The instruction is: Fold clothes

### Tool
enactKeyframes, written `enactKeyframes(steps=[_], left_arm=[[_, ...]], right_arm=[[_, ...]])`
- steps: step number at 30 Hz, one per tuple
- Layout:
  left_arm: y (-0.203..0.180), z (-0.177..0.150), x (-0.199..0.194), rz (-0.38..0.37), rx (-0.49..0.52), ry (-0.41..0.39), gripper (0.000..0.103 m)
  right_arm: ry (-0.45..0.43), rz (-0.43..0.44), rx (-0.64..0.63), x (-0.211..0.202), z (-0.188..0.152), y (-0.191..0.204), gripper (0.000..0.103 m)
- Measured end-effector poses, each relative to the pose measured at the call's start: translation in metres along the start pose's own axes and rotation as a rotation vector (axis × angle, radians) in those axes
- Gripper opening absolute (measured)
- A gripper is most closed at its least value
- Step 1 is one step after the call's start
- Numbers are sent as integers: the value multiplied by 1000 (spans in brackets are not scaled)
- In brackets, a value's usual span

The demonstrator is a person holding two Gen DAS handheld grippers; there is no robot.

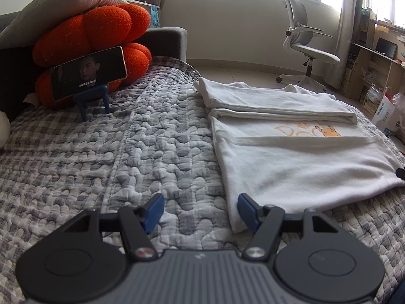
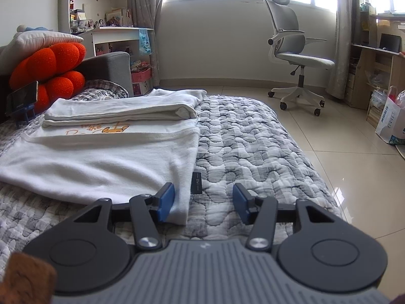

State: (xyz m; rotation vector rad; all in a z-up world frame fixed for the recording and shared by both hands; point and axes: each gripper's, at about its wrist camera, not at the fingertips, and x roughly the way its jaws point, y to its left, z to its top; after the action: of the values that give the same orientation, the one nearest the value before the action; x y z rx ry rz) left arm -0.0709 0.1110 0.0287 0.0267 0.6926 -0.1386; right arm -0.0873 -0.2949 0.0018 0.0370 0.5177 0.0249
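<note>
A white T-shirt (image 1: 303, 169) lies partly folded on the grey checked quilt (image 1: 152, 152), its far part doubled over above an orange cartoon print (image 1: 326, 131). My left gripper (image 1: 201, 210) is open at the shirt's near left corner, its right pad over the cloth edge without pinching it. In the right wrist view the same T-shirt (image 2: 101, 162) spreads to the left. My right gripper (image 2: 203, 202) is open at the near right corner, with the cloth edge just inside its left pad. A black label (image 2: 197, 182) lies on the quilt (image 2: 253, 139) between the fingers.
Orange pumpkin cushions (image 1: 96, 25) and a phone on a blue stand (image 1: 88, 76) sit at the bed's far left. An office chair (image 2: 298, 50) stands on the tiled floor past the bed. Shelves and a white bag (image 2: 389, 124) are at the right.
</note>
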Motion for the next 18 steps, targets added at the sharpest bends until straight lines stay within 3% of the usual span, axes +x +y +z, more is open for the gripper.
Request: enactKeyframes(steps=[12, 15, 18], left_arm=[[1, 5, -11, 29, 34, -18, 65], [-1, 5, -10, 27, 42, -18, 65], [-5, 3, -5, 29, 49, -9, 65]], right_arm=[[-50, -35, 87, -11, 3, -7, 54], [-80, -52, 56, -16, 7, -1, 45], [-83, -6, 37, -16, 11, 6, 32]])
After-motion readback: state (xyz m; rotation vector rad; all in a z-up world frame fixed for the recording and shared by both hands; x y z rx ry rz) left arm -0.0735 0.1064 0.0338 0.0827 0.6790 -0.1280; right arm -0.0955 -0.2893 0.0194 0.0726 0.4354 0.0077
